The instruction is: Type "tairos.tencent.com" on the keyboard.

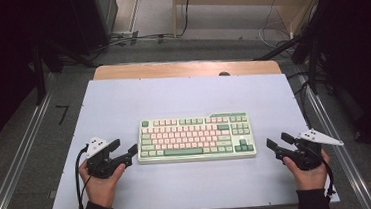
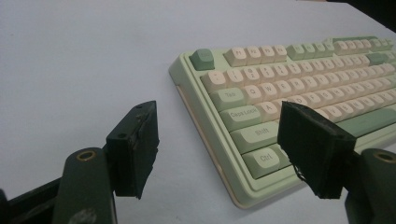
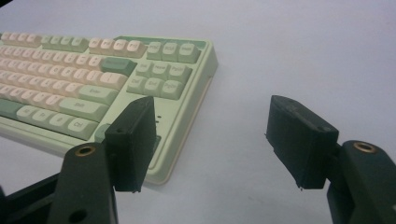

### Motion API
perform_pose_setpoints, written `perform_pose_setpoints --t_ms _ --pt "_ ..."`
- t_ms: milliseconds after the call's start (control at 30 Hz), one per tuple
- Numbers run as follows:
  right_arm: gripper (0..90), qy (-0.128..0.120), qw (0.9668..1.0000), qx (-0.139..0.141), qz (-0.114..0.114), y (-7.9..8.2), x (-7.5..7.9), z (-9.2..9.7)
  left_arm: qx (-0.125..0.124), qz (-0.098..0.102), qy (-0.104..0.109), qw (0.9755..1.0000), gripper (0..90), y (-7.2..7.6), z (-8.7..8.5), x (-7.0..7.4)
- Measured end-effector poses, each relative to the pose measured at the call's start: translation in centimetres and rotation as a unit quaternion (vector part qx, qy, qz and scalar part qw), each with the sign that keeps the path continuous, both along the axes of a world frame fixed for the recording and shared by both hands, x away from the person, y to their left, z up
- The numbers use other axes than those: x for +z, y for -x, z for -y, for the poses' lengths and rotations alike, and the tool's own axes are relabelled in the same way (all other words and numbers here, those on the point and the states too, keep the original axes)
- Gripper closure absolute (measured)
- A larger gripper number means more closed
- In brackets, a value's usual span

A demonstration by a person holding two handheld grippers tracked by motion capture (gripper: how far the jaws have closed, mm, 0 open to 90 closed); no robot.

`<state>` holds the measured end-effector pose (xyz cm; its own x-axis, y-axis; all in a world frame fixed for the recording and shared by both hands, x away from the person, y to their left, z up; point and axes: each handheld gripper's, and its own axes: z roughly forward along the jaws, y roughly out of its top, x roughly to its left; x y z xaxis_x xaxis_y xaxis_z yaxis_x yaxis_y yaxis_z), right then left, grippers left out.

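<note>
Squarely in the middle of the white table (image 1: pixel 123 104) lies a pale green keyboard (image 1: pixel 196 137) with cream and green keys, its long side running left to right. On its left, the left gripper (image 1: pixel 124 148) is held in the person's left hand (image 1: pixel 101 184), low over the table, jaws spread wide and holding nothing; its tips point toward the keyboard's near left corner and stand just beside that short edge without touching it. From the left gripper view, the keyboard (image 2: pixel 289 102) stretches away to the right, one jaw overlapping the Shift and Ctrl keys in the picture, the other over bare table. On the far side of the keyboard, the right gripper (image 1: pixel 276 143) sits in the right hand (image 1: pixel 310 172), jaws likewise apart and empty, aimed at the near right corner, near it but with a clear strip of table between. From the right gripper view, the keyboard (image 3: pixel 93 84) lies to the left, its corner showing behind the left-hand jaw, while the other jaw hangs over open table surface.
</note>
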<state>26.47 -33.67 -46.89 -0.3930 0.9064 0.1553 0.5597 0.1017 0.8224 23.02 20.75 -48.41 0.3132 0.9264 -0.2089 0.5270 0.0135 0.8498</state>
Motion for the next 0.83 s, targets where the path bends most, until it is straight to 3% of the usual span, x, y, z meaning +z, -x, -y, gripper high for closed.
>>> perform_pose_setpoints --t_ms 200,567,833 --pt "31.4 0.005 0.9999 -0.011 -0.002 0.5 -0.1 0.8 0.013 0.01 0.0 0.9999 29.8 0.6 -0.7 0.3" --pt "31.7 0.009 0.9992 -0.038 -0.009 0.9 -0.3 2.1 0.03 0.005 0.005 0.9995 29.8 1.2 -1.9 0.1" --pt "31.3 0.012 0.9984 -0.056 -0.005 1.3 -0.2 2.8 0.042 -0.016 -0.005 0.999 29.8 0.4 -2.4 -0.6"
